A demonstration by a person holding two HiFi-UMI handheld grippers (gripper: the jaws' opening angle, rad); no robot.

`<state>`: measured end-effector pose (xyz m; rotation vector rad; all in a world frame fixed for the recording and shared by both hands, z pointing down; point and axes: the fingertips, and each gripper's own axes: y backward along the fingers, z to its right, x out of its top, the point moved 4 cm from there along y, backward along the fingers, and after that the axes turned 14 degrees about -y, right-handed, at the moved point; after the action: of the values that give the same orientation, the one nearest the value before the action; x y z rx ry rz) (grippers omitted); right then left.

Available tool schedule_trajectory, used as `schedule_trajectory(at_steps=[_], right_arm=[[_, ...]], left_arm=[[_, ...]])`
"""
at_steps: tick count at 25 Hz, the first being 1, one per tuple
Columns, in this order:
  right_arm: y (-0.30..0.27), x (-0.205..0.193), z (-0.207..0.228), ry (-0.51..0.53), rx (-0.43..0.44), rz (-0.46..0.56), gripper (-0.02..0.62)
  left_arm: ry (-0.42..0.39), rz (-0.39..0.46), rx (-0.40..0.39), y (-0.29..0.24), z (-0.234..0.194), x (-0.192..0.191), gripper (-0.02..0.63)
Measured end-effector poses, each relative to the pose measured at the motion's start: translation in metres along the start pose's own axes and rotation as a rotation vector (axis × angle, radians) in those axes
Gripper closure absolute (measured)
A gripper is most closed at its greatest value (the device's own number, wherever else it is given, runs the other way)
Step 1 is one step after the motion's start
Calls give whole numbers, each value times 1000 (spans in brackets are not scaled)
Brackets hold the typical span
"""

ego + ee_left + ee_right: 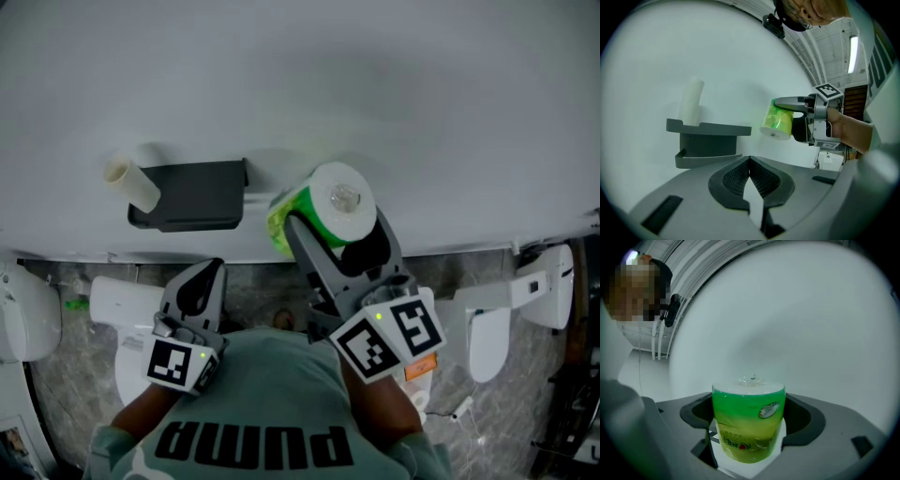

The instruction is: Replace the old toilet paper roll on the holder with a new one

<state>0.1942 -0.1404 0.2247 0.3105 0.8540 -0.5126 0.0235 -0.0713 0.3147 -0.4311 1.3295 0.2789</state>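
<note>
Fetch step done, I judge: the right gripper (749, 439) pinches the new green-wrapped toilet paper roll (342, 199). To its left hangs the dark grey wall holder (192, 192). The left gripper (749, 161), pressed together and empty, faces the bare cardboard tube (691, 101), which probably needs clearing next.

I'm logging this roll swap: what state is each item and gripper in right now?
new roll: wrapped in green plastic, held clear of the holder.
right gripper: shut on the new roll.
left gripper: shut, empty.
cardboard tube: bare, upright on the holder's top.
holder: wall-mounted, not carrying the new roll.
</note>
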Motion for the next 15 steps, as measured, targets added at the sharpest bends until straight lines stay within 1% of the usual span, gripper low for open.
schedule_trajectory(at_steps=[5, 12, 15], right_arm=[[-6, -12, 23, -105, 2, -27, 153], [-18, -32, 52, -345, 2, -41, 155], [-24, -39, 61, -421, 3, -43, 155]], left_arm=[[16, -32, -7, -9, 7, -9, 603], [25, -94, -18, -17, 7, -24, 603], [13, -107, -26, -19, 5, -29, 603]])
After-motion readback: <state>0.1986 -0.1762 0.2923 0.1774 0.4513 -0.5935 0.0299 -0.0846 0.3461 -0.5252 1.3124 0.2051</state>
